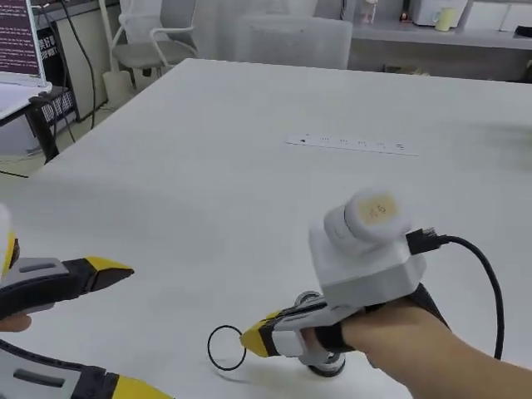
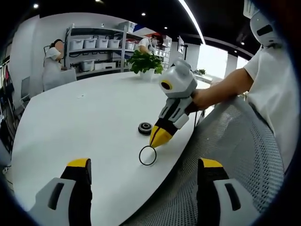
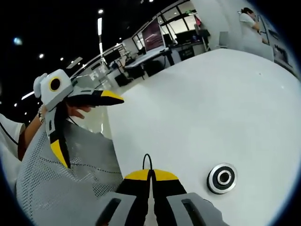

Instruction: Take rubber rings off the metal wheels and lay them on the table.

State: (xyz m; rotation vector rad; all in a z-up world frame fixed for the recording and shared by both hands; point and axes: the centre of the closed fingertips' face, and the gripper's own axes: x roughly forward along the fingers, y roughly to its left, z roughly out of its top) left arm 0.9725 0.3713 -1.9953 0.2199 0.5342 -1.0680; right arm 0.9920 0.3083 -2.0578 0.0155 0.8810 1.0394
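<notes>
A thin black rubber ring (image 1: 225,347) rests flat on the white table (image 1: 274,191) near its front edge, and my right gripper (image 1: 252,339) is shut on its rim. From the left gripper view, the ring (image 2: 147,156) hangs off the yellow tips of the right gripper (image 2: 161,137). A metal wheel (image 3: 222,178) with a black rim lies just beside the right gripper (image 3: 150,175); the wheel (image 2: 145,128) sits on the far side of it. My left gripper (image 1: 129,328) is open with nothing between its jaws, left of the ring.
A white power strip (image 1: 352,145) lies mid-table. Chairs (image 1: 158,37) stand beyond the far edge and a screen on a stand (image 1: 21,41) at far left. A potted plant (image 2: 145,63) sits on the table's far end. People stand by shelves (image 2: 94,52).
</notes>
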